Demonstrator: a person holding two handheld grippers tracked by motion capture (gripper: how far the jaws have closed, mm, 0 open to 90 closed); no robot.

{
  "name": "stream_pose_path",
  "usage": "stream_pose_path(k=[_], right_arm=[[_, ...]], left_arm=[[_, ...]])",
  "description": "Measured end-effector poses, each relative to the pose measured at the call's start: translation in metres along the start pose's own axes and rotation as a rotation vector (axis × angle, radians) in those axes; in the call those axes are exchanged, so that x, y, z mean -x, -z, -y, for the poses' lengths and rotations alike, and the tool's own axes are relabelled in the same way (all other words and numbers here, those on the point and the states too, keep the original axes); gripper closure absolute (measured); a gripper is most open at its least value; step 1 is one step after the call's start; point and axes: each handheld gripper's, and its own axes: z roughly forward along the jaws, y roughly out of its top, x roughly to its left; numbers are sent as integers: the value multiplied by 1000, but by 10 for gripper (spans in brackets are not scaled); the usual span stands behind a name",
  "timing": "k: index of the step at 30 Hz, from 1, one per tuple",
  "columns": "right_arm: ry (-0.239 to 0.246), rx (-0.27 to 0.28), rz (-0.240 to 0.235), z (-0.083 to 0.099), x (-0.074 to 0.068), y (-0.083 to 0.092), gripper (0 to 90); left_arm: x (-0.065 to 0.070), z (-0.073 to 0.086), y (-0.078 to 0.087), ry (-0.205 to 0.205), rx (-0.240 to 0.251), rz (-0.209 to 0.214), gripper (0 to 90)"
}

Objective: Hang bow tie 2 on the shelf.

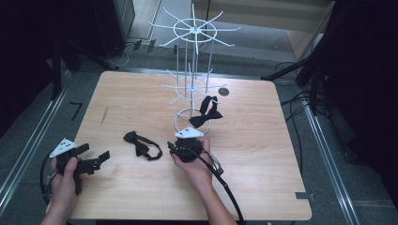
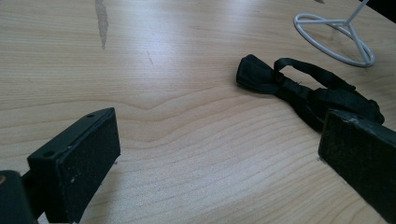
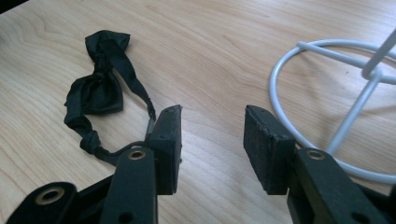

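Right tool jaws apart, nothing between, near black fabric bow tie flat on worktop | left tool open, idle; I judge pickup for white wire rack.

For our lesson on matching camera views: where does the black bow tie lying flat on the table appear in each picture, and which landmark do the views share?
High view: the bow tie lies left of centre, between the two hands.
Left gripper view: the bow tie sits right of centre, above the right jaw.
Right gripper view: the bow tie is at upper left, its strap running beside the left jaw.
Shared landmark: the white ring base of the wire rack.
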Motion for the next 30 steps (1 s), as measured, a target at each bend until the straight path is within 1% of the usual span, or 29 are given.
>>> stream_pose_path(k=[1,3,7,10,12,16,25,30], right_arm=[[-4,-4,-3,0,-1,-1,586],[5,-6,-5,0,-2,-3,589],[-2,-21,-11,0,-7,-8,591],[7,-26,-14,0,-9,-11,593],[10,-38,-23,0,-13,-14,594],[12,-51,-27,0,-18,-19,594],[24,-67,-31,1,-24,-27,593],[27,-86,-37,3,-27,-32,592]], left_arm=[[0,0,0,0,0,0,0],[0,0,0,0,0,0,0],[0,0,0,-1,-1,-1,0],[0,0,0,-1,-2,-1,0],[0,0,0,-1,-2,-1,0],[0,0,0,0,-2,0,0],[0,0,0,-1,-3,-1,0],[0,0,0,0,-3,-1,0]])
